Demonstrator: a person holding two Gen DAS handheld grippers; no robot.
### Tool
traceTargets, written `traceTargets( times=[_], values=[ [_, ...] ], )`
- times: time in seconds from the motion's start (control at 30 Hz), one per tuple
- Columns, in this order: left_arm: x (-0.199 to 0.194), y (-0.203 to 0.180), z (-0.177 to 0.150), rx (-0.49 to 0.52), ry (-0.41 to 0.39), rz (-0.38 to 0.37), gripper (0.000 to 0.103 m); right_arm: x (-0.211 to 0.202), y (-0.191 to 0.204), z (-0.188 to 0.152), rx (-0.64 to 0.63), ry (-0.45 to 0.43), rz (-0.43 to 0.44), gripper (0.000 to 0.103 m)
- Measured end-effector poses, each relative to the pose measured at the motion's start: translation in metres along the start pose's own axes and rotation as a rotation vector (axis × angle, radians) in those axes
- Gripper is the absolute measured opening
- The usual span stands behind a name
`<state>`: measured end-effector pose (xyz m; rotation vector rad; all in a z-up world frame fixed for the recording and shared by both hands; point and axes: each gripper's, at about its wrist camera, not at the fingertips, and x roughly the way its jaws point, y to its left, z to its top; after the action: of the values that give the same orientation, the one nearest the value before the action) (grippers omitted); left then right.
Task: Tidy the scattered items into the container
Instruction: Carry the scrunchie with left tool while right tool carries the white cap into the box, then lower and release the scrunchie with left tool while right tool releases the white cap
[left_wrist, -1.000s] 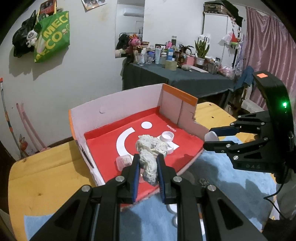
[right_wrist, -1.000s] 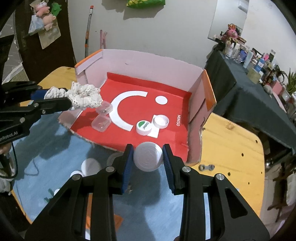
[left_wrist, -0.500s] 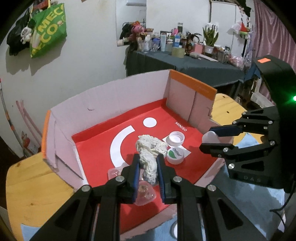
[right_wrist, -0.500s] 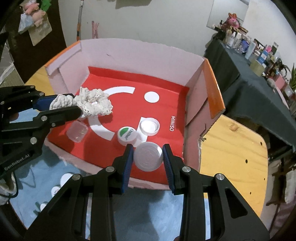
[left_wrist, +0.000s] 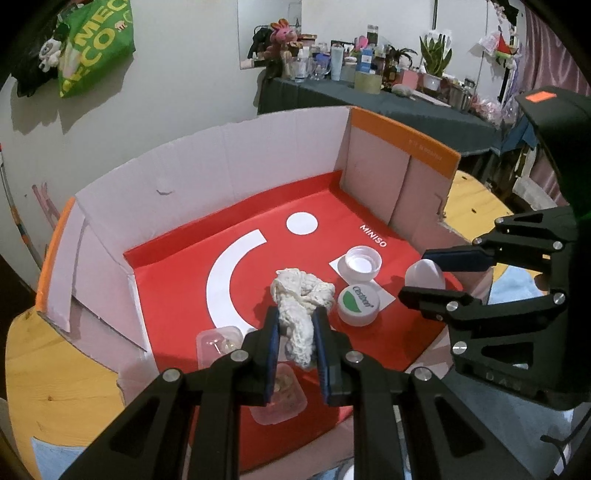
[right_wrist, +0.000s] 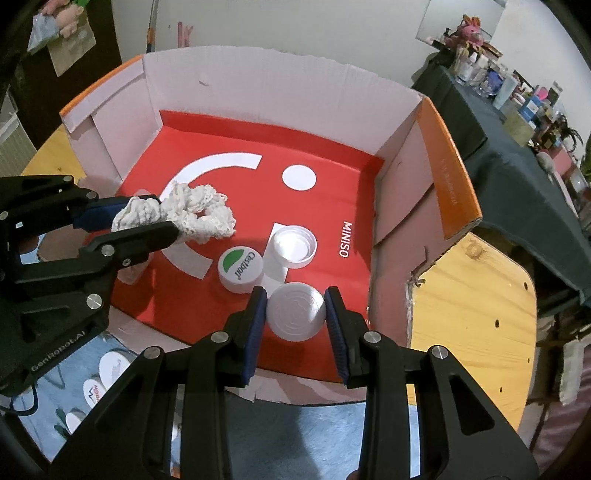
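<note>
The left gripper (left_wrist: 295, 343) is clamped on a white crocheted cloth (left_wrist: 301, 310), its fingers narrowed to the width of the bundle. The cloth is held above the red floor of the open-fronted cardboard box (left_wrist: 236, 166), over the white arc print, a position suited to a release inside the walls. The cloth's long axis runs along the fingers; the bunched end points toward the back wall, and the loose tail hangs down between the pads.

The right gripper (right_wrist: 295, 314) is closed on a white round lid (right_wrist: 296, 311), pads bearing on opposite sides of the ribbed rim. The lid lies flat, face up, low over the front right part of the box floor; contact with the floor cannot be determined. A disc has no long axis.

Already on the floor: a green-labelled jar lid (right_wrist: 240, 267) and an upturned white cap (right_wrist: 293, 246), just beside each other, and clear plastic tubs (left_wrist: 218, 343) under the left gripper. More lids (right_wrist: 114, 369) remain outside on the blue mat (right_wrist: 314, 435).
</note>
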<state>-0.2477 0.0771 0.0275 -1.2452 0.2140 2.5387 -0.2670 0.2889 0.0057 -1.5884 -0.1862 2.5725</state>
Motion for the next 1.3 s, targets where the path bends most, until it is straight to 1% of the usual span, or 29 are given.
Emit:
traceTargets(
  times=[0.4,0.73,1.3],
  values=[
    [0.013,0.000,0.002,-0.007,0.039,0.003,0.019,0.017,0.003,0.003,0.000,0.044,-0.003,0.031],
    [0.023,0.001,0.001,-0.014,0.069,0.006,0.019,0.020,0.006,0.002,0.004,0.059,0.002,0.031],
    [0.023,0.002,0.000,-0.011,0.076,0.007,0.021,0.018,0.011,-0.002,0.005,0.062,-0.003,0.031]
  ],
)
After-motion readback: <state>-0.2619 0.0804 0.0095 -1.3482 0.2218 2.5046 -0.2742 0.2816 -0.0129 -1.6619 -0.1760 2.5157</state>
